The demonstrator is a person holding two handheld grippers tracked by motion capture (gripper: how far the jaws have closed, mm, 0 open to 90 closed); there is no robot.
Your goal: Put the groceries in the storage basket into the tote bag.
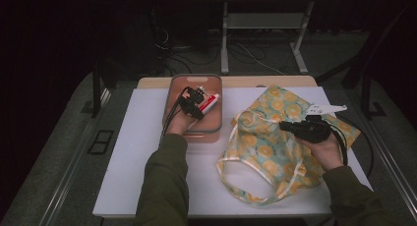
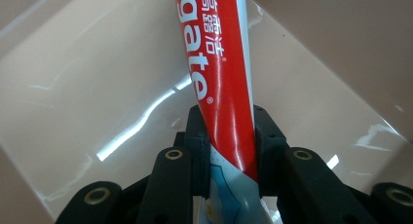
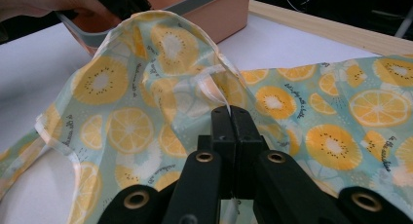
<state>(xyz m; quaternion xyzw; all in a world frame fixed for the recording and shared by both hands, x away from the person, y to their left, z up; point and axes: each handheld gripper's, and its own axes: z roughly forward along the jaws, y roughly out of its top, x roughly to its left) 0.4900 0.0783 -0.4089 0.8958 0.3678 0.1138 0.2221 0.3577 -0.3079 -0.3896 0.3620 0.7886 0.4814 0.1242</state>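
toothpaste tube (image 2: pixel 221 83) (gripped) inside pink bin (image 1: pixel 215 129)

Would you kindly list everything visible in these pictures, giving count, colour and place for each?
Toothpaste tube: one, red and white, in the pink bin, clamped by the left gripper.
Plastic bin: one, pink with a grey rim, far left-centre of the board.
Fabric drawstring bag: one, pale green with orange and yellow fruit-slice print, right half of the board, its edge pinched by the right gripper.
Board: one, white, covering the table.
Wooden table edge: one, light wood, behind the board.
Left gripper: one, black, inside the bin.
Right gripper: one, black, on the bag.
Sleeves: two, olive green, bottom of the high view.
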